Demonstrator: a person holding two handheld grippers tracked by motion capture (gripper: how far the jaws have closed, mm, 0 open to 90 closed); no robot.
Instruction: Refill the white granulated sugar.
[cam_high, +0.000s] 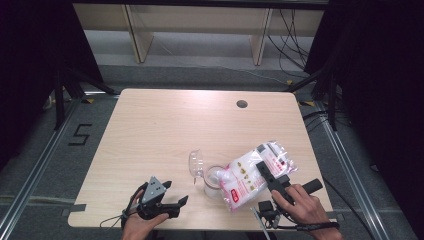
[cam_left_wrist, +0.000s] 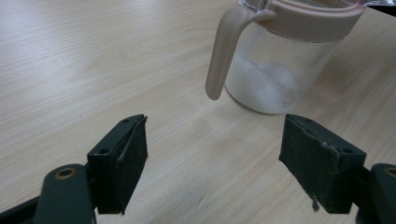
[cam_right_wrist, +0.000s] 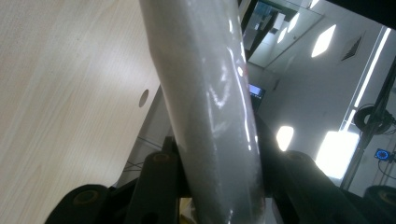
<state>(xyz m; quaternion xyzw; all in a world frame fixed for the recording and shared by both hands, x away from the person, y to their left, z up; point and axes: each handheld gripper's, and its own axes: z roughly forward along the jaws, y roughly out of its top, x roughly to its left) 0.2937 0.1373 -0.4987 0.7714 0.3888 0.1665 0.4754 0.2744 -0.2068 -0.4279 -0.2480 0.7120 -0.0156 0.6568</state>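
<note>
On the light wooden table (cam_high: 165, 125) a clear jar (cam_high: 214, 181) with a pale pinkish rim and handle stands near the front edge, a little right of centre. White granules lie in its bottom, plain in the left gripper view (cam_left_wrist: 268, 86). Its clear lid (cam_high: 195, 164) is swung open and stands up at the jar's left side.

The right gripper (cam_high: 265, 172) clamps a white plastic bag (cam_high: 252, 175) with red printing, its 2 jaws pressed against the bag's sides. The bag is tilted, with its lower end over the jar's mouth and its upper end toward the right. In the right gripper view the bag (cam_right_wrist: 210, 107) rises as a pale glossy column between the jaws, filling the gap.

The left gripper (cam_high: 172, 200) rests low at the front left of the table, well left of the jar and holding nothing. Its 2 jaws stand wide apart. In the left gripper view the jar's handle (cam_left_wrist: 223, 51) hangs ahead of the jaws, clear of them, with bare table between.
</note>
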